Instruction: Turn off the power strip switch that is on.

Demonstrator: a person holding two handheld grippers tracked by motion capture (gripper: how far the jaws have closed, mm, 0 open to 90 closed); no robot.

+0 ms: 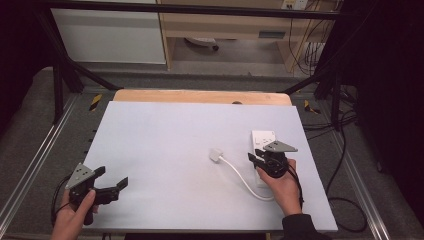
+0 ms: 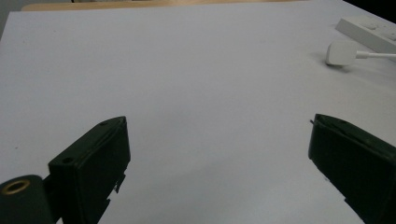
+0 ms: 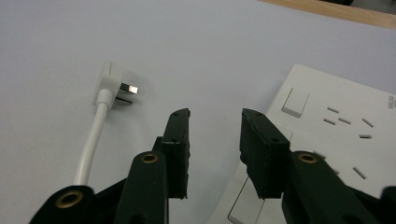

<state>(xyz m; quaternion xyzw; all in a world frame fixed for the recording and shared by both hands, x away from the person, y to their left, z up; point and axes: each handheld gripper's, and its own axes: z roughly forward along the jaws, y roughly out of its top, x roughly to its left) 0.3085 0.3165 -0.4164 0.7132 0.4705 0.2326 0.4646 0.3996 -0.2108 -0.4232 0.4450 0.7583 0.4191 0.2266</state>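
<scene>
Right gripper (image 3: 215,116) jaws stand part-open, empty, over the power strip's (image 3: 327,126) near edge. Its plug (image 3: 109,84) lies loose beside on the bench (image 1: 165,145); I should grip its body squarely. Left gripper (image 1: 112,185) idles open.

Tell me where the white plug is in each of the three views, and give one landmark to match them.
High view: the white plug lies right of centre on the table, left of the power strip.
Left gripper view: plug at the upper right, just before the power strip.
Right gripper view: plug at the upper left, prongs toward the power strip.
Shared landmark: the power strip.
</scene>
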